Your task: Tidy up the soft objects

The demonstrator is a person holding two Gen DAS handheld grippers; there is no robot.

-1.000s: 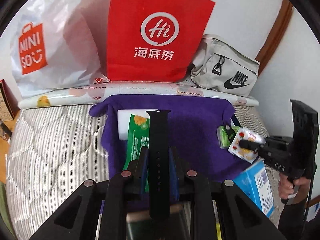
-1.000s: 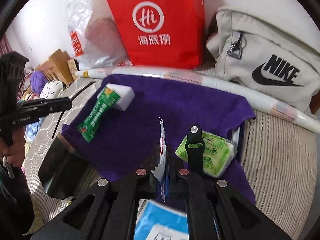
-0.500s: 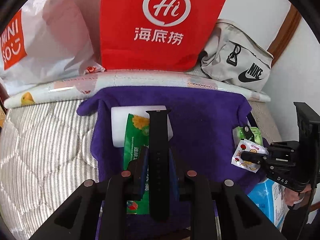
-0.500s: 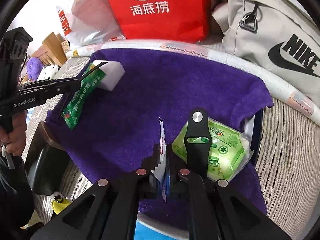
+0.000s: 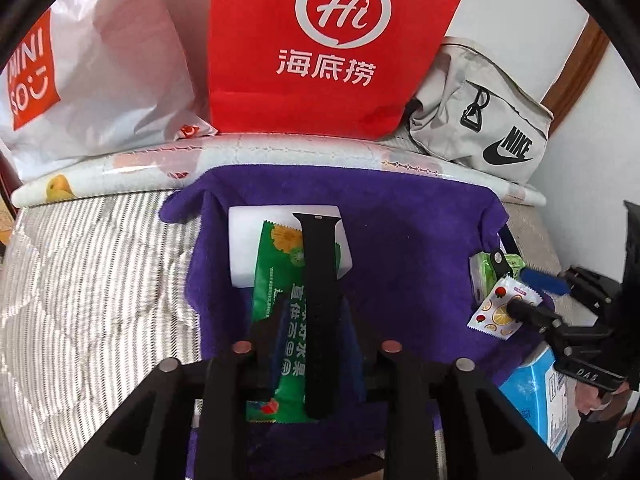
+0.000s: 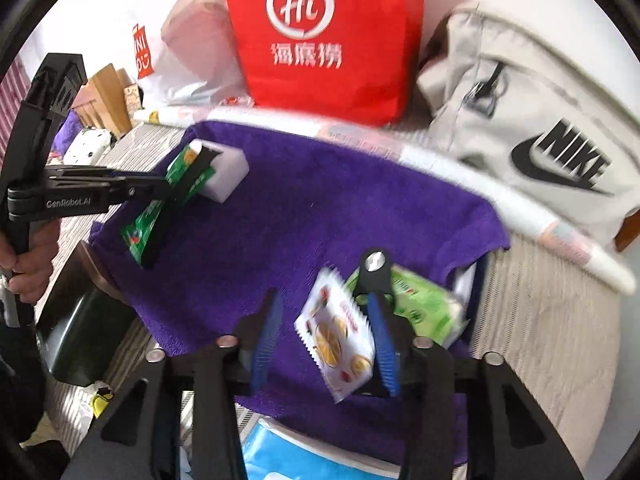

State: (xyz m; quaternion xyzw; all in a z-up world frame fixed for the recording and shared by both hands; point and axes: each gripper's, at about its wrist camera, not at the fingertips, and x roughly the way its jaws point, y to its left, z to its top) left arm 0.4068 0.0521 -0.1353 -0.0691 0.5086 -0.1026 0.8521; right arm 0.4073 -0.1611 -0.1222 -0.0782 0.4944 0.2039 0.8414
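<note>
Both sets of jaws have just been opening. One second ago the right gripper [image 6: 324, 344] was clamped on the fruit-print sachet [image 6: 340, 336]; now its blue pads stand well apart, and the sachet sits tilted between them, leaning against the right-hand pad — blur leaves it unclear whether it rests on the cloth. Beside the sachet lies a green tissue pack [image 6: 420, 304] with a short black strap piece [image 6: 374, 272] across it.

The left gripper [image 5: 316, 320] has parted slightly as well. The black watch strap [image 5: 318, 300] runs lengthwise between its fingers, lying on the green snack packet [image 5: 280, 288], which overlaps a white foam block [image 5: 248, 248]; whether the pads touch the strap cannot be determined.

All items rest on a purple towel [image 5: 408, 240] spread over a striped mattress [image 5: 100, 272]. Behind it — a patterned roll [image 5: 280, 152], a red paper bag [image 5: 328, 40], a white Miniso bag [image 5: 100, 72] and a grey Nike pouch [image 5: 480, 120]. A blue box [image 5: 532, 396] lies at the towel's near right.
</note>
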